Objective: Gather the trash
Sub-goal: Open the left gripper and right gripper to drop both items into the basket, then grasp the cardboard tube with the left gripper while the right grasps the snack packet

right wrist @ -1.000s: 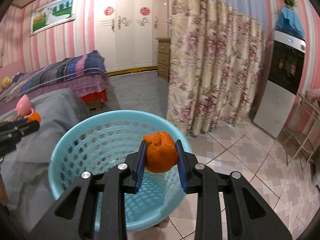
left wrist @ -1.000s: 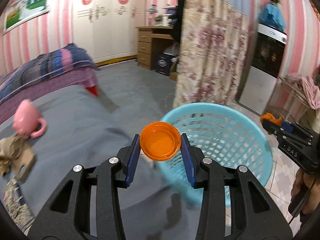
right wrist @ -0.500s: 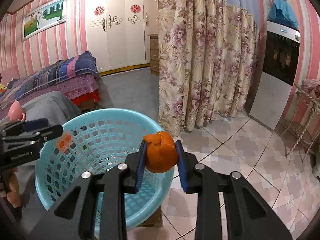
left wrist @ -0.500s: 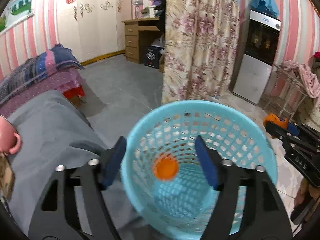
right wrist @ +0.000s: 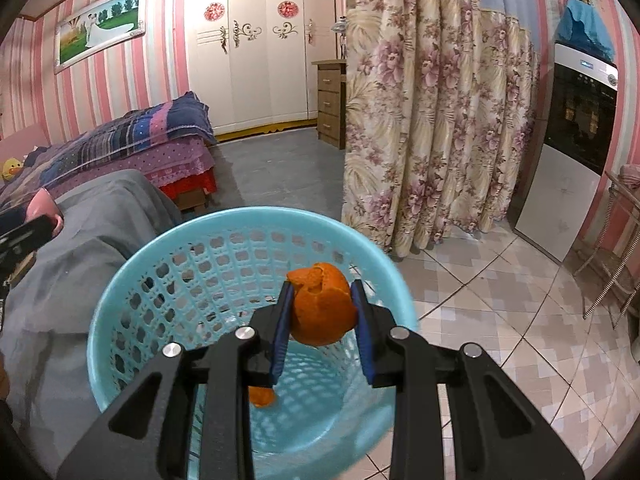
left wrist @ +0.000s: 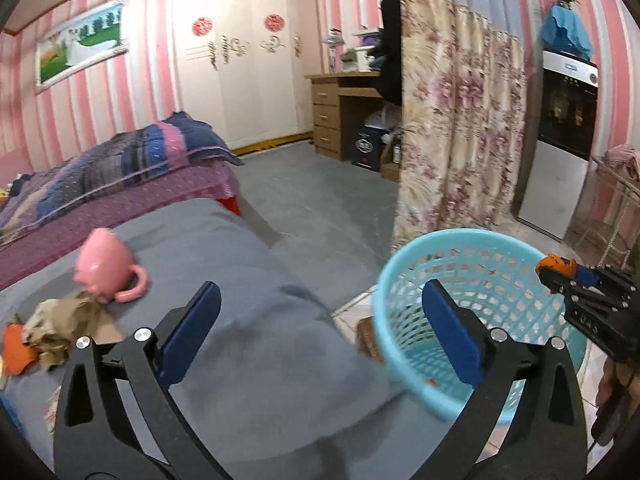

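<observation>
Left wrist view: the left gripper (left wrist: 316, 328) has been swung from the basket (left wrist: 472, 240) toward the bed; its jaws are opening, empty, the orange cap released a moment ago. An orange piece (right wrist: 262, 396) is seen on the basket floor. Peel (right wrist: 322, 304) is clamped by the right gripper (right wrist: 320, 322) over the basket, so its drop is judged next; scraps (left wrist: 60, 320) remain by the cup (left wrist: 104, 266).

One turquoise mesh basket (right wrist: 132, 312), two orange peel pieces, one clamped (right wrist: 322, 310) and one inside the basket (right wrist: 262, 397), one pink mug (left wrist: 106, 266), one crumpled paper wad (left wrist: 60, 320).
</observation>
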`<state>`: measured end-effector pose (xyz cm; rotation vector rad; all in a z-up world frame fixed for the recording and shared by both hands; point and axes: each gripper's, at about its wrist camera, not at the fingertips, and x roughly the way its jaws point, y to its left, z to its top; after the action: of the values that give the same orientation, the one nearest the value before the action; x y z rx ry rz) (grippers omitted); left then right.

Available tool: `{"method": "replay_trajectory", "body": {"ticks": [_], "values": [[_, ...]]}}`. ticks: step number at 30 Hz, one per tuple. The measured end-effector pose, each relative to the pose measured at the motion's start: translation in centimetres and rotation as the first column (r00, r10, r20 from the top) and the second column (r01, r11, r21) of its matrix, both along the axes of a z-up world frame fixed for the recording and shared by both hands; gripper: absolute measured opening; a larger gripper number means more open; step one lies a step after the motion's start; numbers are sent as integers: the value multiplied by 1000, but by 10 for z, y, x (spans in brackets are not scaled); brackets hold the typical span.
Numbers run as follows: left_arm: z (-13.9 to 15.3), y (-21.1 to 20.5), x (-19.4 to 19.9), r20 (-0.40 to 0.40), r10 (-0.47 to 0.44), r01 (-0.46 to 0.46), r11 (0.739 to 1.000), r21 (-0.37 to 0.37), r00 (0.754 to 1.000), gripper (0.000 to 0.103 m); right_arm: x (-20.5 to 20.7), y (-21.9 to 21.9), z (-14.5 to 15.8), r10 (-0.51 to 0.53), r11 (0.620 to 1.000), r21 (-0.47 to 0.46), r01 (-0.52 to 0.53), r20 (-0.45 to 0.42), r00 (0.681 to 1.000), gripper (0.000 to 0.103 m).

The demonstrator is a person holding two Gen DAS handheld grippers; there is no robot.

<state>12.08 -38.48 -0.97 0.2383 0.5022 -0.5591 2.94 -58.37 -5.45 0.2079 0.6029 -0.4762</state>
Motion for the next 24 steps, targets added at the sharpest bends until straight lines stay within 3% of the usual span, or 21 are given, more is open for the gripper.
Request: {"method": "replay_trajectory", "body": {"ticks": [2,3,4,6,11,13,24], "values": [[3,14,-3,10,22,-22,1000,0,1000,98,3,4,2,6,1000,2,-6,1,1000,33],[5,21,-4,13,34,-34,999,-2,999,98,4,7,3,7,1000,3,-7,7,1000,45],[8,30,-6,15,46,-46,999,-8,999,98,4,9,4,3,1000,2,-3,15,1000,64],[12,42,-8,21,61,-61,998,-15,998,98,3,14,7,-1,1000,-6,1,34,999,75],[25,76,-16,66,112,-112,994,-9,991,98,10,36,16,27,998,-54,-25,30,999,81],[29,93,-18,69,136,-135,991,-17,988,98,10,47,21,33,996,-81,-29,40,999,90],[47,170,-35,89,251,-248,968,-48,964,98,8,125,53,167,979,-135,-153,102,981,91]]}}
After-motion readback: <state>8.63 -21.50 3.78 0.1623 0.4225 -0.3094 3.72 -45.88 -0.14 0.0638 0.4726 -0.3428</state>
